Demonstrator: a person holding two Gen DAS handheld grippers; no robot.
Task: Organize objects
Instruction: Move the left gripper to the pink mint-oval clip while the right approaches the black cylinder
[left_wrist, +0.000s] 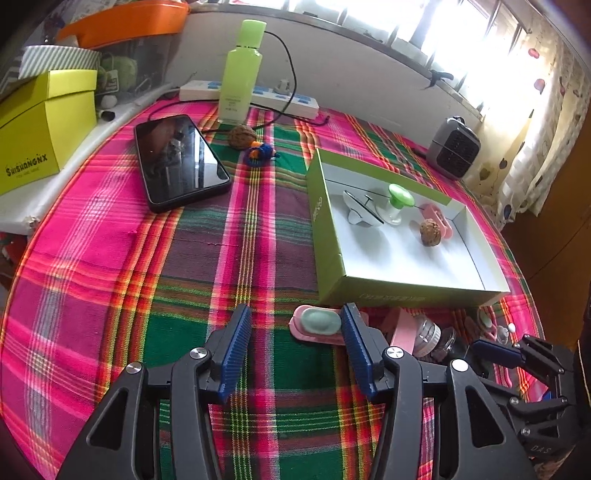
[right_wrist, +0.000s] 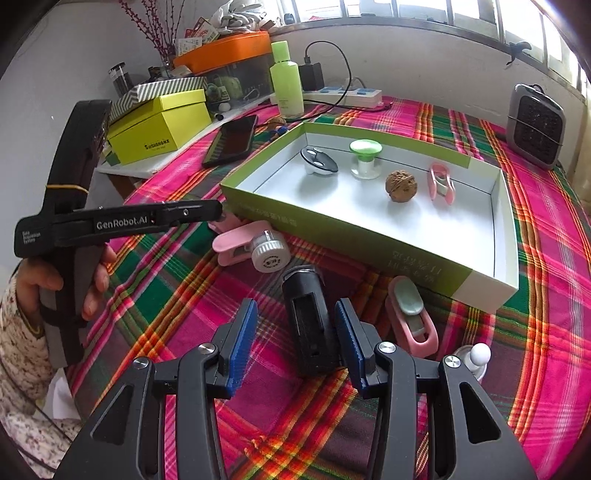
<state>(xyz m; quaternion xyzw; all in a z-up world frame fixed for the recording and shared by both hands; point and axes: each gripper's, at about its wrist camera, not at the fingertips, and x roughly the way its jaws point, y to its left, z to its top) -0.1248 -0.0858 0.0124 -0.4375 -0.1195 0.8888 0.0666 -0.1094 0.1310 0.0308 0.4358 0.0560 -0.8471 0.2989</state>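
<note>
The left gripper (left_wrist: 295, 345) is hovering unclenched beside a pink oval clip with a pale green pad (left_wrist: 317, 324). The right gripper (right_wrist: 295, 341) is standing released around a black cylindrical holder (right_wrist: 309, 321), with the green-walled cardboard tray (right_wrist: 332, 230) lying just behind.

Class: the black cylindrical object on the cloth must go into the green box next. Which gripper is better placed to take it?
Right. The right gripper already has the black cylinder between its open fingers, near the green box. The left gripper frames a pink clip instead.
</note>
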